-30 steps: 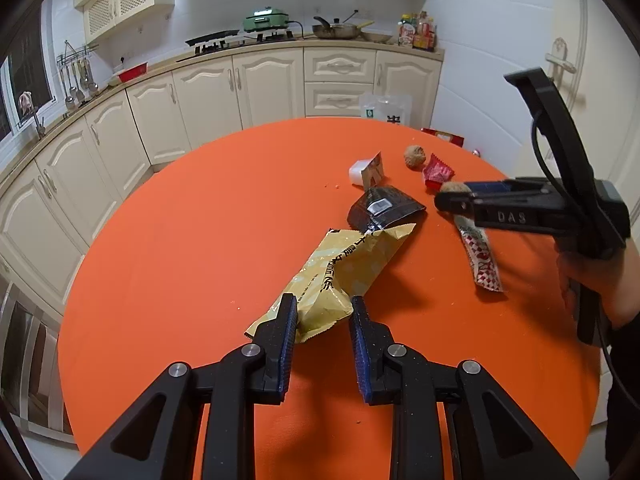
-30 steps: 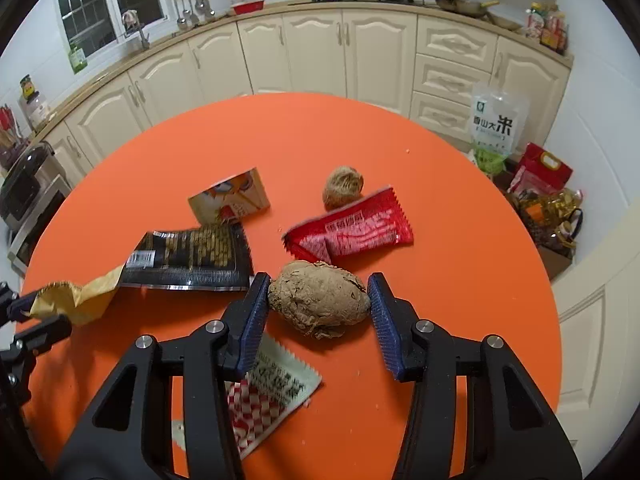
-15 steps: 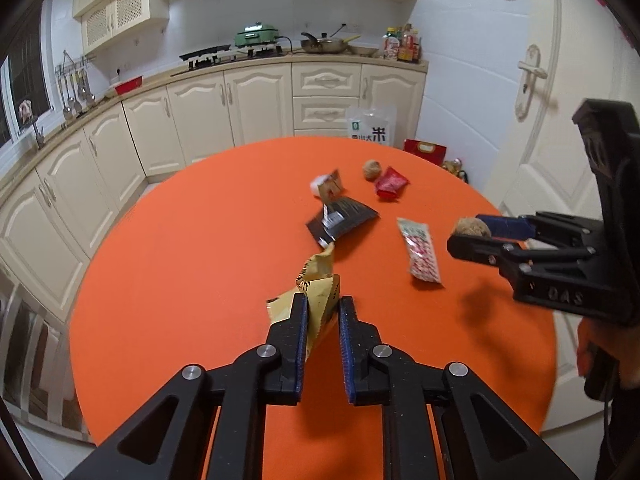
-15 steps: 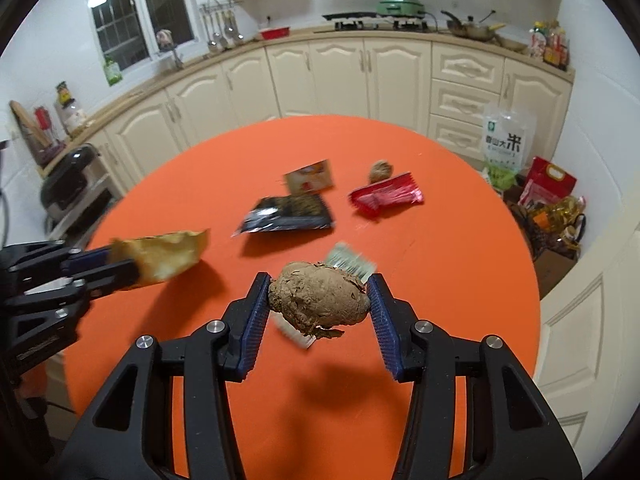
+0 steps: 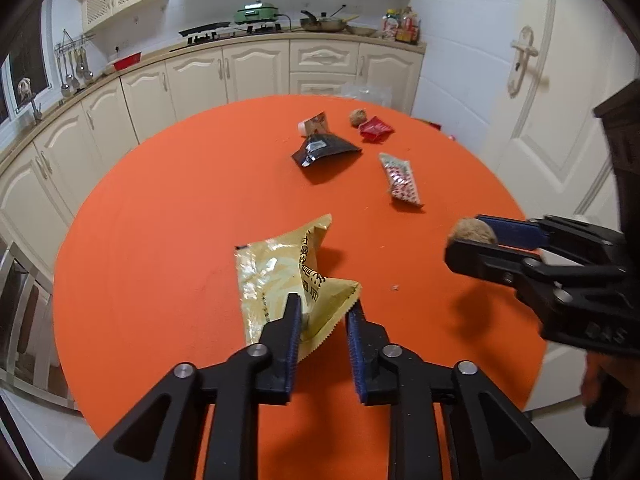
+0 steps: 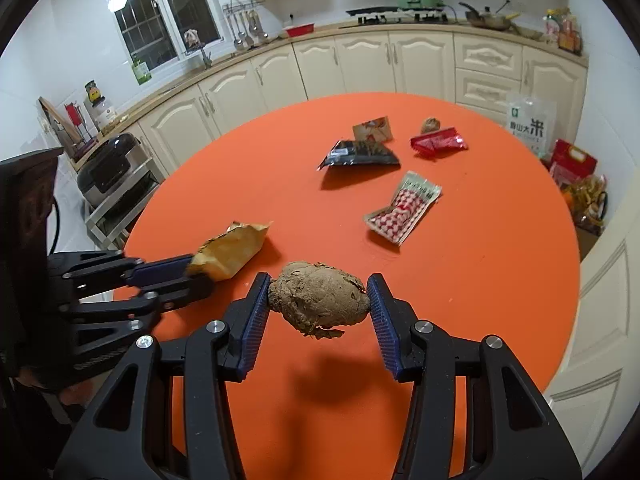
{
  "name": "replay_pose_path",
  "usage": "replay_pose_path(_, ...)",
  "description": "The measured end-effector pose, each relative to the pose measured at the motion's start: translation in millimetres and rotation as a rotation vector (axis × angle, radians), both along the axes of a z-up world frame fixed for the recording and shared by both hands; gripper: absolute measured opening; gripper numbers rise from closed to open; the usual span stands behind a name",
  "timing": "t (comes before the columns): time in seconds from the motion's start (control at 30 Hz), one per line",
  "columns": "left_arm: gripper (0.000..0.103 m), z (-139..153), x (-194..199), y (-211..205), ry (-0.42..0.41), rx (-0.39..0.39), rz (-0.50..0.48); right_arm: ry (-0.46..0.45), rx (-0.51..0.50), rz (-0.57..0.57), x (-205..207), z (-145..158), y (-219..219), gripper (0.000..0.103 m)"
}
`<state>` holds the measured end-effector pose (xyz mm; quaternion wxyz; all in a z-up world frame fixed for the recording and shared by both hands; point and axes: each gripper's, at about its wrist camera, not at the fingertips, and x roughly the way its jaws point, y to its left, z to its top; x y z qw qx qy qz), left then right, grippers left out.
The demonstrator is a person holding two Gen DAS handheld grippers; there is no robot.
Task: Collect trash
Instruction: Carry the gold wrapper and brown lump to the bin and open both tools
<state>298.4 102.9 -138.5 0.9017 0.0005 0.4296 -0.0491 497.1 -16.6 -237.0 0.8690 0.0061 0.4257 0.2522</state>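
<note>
While both tools are loaded, we log this as the carry step: trash is lifted off the orange table (image 5: 160,208) and no bin shows in either view, so the drop point is unknown to us.

Left gripper (image 5: 322,318): jaws stand visibly apart in its own view, with the yellow wrapper (image 5: 288,276) between them and against the left pad. From the right wrist view the wrapper (image 6: 230,250) hangs at that gripper's tip, above the table. Whether it is firmly pinched we cannot tell.

Right gripper (image 6: 318,300): clamped on the brown crumpled wad (image 6: 318,302), both pads touching its ends, wad clear of the table with its shadow below.

Orientation, left view: the wrapper's long axis runs from 6 toward 12, its torn end pointing about 1 o'clock, one corner folded over. The wad's long axis lies 9 to 3, across the pads.

Left on the table toward 12–1 o'clock: black packet (image 5: 324,148), red wrapper (image 5: 374,128), red-and-white checked packet (image 5: 402,178), small card piece (image 5: 314,124), small brown ball (image 5: 357,117).

Next move, in our judgement: secure the wrapper grip, then take both loads to a bin and return for the rest.
</note>
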Motion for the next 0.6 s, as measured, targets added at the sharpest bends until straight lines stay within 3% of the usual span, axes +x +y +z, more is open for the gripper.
replay_pose_path(0.07,0.044,-1.1,3.3,-1.7,-0.011,0.009,0.003,0.000,0.005,-0.003,-1.3,-0.9,-0.2,0.046)
replay_pose_path(0.13,0.054,-2.8,6.9,-4.7,-0.030,0.045,0.014,0.003,0.011,-0.007,-2.9,-2.0,0.4,0.046)
replay_pose_path(0.2,0.039,-7.4,9.3,-9.3,-0.035,0.074,0.016,0.005,0.012,-0.010,-1.9,-3.4,1.1,0.046)
replay_pose_path(0.23,0.017,-10.8,11.1,-9.3,-0.021,0.069,0.007,0.006,0.013,-0.011,-1.8,-3.7,2.8,0.046)
replay_pose_path(0.4,0.013,-7.6,5.0,-4.7,-0.038,0.078,0.007,0.005,0.018,-0.014,-1.6,-4.9,1.5,0.046)
replay_pose_path(0.6,0.011,14.3,-13.4,-12.3,-0.079,0.032,-0.028,-0.026,0.035,-0.031,-12.0,4.9,-10.7,0.046)
